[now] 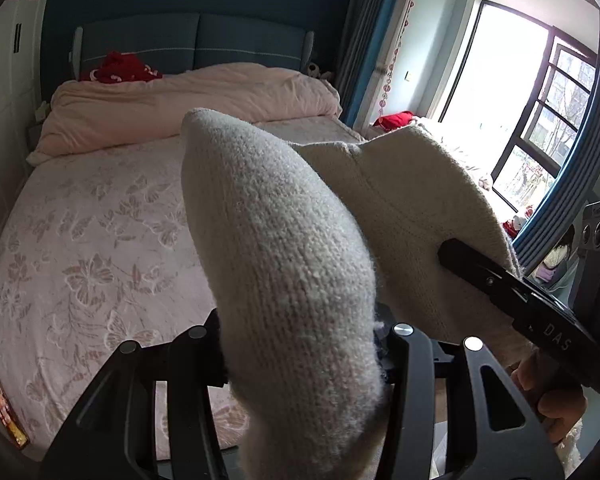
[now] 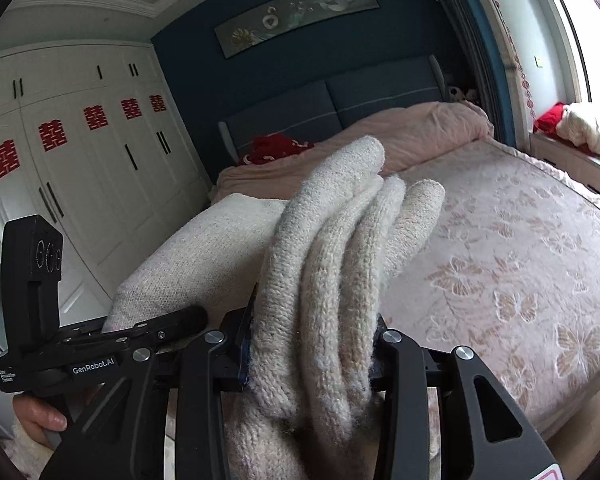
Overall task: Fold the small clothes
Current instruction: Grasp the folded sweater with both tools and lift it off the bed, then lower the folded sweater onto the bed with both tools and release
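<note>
Both wrist views were aimed across the pink floral-patterned bed toward its blue padded headboard, shared by both.

Left claw clamped, right claw clamped, both raised side by side, angled downward

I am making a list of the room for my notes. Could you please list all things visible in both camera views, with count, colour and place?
knitted garment: one, cream, held up over the bed between both grippers
bed: one, pink butterfly-pattern cover, below the garment
duvet: one, pale pink, bunched at the headboard end
red cloth: one, red, behind the duvet
headboard: one, dark blue
wardrobe: one, white, red paper signs on its doors
picture: one, grey, above the headboard
window: one, dark frame, beside the bed
left hand-held gripper: black, shut on the garment
right hand-held gripper: black, shut on the garment
</note>
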### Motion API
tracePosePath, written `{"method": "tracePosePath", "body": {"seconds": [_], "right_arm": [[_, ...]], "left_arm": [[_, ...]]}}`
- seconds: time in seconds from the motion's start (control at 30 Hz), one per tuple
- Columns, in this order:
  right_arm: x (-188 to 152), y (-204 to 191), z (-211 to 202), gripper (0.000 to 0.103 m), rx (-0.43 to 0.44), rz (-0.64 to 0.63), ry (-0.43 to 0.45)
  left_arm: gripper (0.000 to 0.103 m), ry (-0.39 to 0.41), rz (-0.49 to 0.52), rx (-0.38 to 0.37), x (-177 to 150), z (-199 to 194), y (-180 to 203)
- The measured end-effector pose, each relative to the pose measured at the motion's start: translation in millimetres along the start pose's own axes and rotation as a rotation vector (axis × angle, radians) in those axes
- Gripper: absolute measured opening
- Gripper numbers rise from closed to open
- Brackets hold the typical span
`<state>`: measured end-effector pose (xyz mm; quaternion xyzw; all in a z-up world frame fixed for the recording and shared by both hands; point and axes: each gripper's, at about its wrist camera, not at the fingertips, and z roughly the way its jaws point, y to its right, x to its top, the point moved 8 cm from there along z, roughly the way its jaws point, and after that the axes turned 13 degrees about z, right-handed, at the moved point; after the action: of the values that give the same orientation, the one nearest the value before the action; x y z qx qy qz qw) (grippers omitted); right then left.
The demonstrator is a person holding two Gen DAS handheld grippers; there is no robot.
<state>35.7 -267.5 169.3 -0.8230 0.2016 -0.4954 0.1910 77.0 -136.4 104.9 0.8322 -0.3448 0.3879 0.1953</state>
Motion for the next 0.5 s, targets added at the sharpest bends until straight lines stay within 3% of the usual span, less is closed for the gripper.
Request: {"method": "tracePosePath", "body": {"seconds": [0.3, 0.5], "right_arm": [[30, -91, -8, 0.038, 0.162, -0.126, 0.115], [44, -131, 17, 0.038, 0.265, -0.154, 0.116]], "left_arm": [[0.047, 0.225, 0.048, 0.03, 36, -77, -57], [0.048, 0.327, 0.084, 0.097, 47, -106, -99]]}}
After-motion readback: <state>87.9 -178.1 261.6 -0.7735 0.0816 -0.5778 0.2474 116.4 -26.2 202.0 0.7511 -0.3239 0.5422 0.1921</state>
